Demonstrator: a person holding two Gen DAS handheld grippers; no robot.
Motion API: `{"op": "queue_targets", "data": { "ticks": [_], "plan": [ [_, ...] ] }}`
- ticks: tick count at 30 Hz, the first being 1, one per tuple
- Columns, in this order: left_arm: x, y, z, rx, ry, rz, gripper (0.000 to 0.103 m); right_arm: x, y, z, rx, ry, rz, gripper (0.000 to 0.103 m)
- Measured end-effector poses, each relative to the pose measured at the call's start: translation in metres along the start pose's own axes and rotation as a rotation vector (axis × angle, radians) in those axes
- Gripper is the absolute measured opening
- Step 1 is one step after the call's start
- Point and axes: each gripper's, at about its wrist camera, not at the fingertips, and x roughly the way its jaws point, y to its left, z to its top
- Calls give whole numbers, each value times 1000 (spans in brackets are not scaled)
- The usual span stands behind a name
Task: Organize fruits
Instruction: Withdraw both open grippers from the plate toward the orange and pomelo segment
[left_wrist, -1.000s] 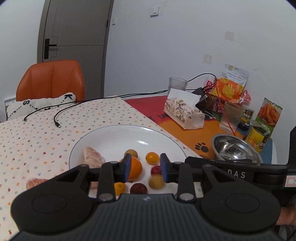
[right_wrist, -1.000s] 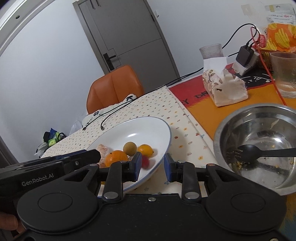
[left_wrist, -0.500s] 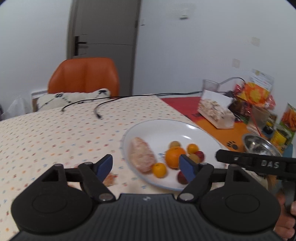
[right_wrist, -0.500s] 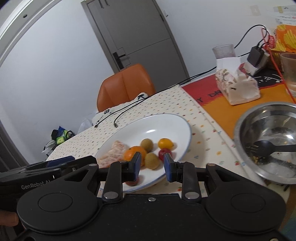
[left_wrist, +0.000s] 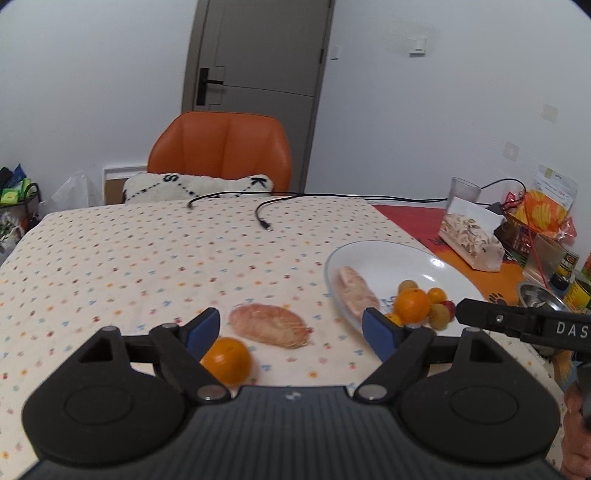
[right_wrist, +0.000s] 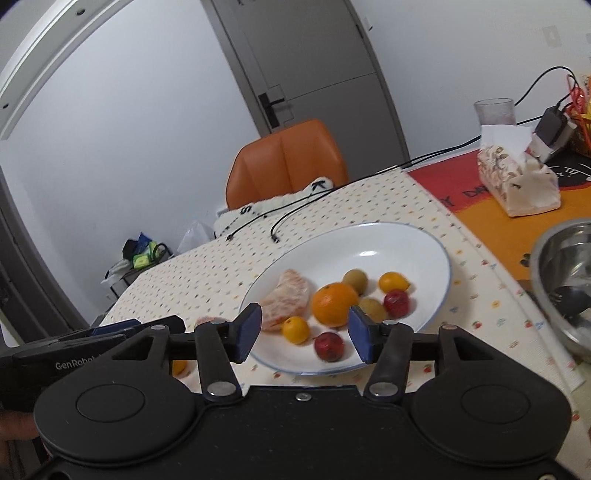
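Fruits on the surface, an orange (left_wrist: 226, 361) and peeled segment (left_wrist: 270, 325), lie just beyond the released, widening left tongs (left_wrist: 291, 330).

The black arm of the right gripper (left_wrist: 524, 325), seen from the left wrist, carries white letters "DAS". The black arm of the left gripper (right_wrist: 66, 363), seen from the right wrist, reads "GenRobo", cut off there. The fluffy white cushion (left_wrist: 199, 186) on the orange chair shows black letters "S" and "K".
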Motion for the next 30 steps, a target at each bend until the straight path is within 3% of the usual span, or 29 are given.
{"op": "queue_targets", "data": {
  "ticks": [15, 30],
  "plan": [
    [-21, 59, -14, -92, 15, 7, 83, 17, 55, -11, -98, 56, 34, 56],
    [-14, 72, -24, -97, 19, -1, 82, 32, 81, -20, -137, 104, 59, 56]
  ]
}}
